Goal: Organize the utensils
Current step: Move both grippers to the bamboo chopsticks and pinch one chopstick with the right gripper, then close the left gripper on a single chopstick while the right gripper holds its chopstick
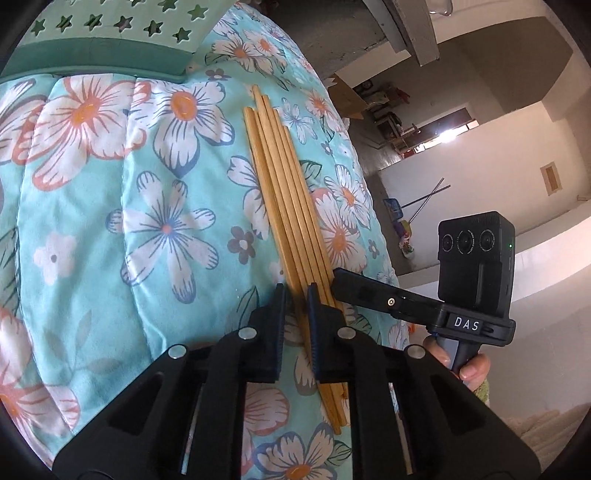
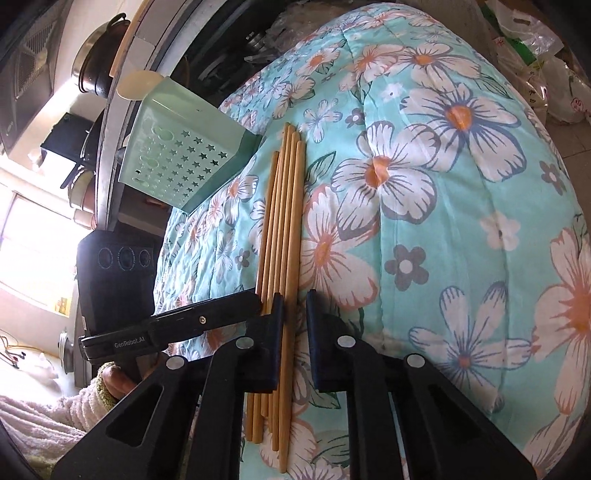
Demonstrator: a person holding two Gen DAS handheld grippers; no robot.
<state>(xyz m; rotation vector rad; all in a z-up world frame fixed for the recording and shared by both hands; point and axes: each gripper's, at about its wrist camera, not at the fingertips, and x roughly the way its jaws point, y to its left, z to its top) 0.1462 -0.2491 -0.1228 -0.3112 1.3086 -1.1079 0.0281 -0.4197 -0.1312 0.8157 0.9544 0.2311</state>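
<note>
A bundle of several wooden chopsticks (image 1: 284, 192) (image 2: 284, 221) lies lengthwise on a floral turquoise quilt (image 1: 110, 229) (image 2: 461, 229). My left gripper (image 1: 296, 295) sits over the bundle's near end, its jaws drawn narrow with a couple of sticks filling the gap at the tips; other sticks run under its right finger. My right gripper (image 2: 295, 299) meets the same spot from the other side. One stick lies along its left pad, and a strip of cloth shows between that stick and the right pad. Each gripper shows in the other's view, tip at the bundle (image 1: 338, 280) (image 2: 255, 299).
A pale green utensil holder with star-shaped holes (image 1: 110, 26) (image 2: 177, 162) lies on its side on the quilt beyond the chopsticks' far ends. A person's hands (image 1: 469, 369) (image 2: 118, 380) hold the gripper handles. The quilt drops off just past the bundle in the left wrist view.
</note>
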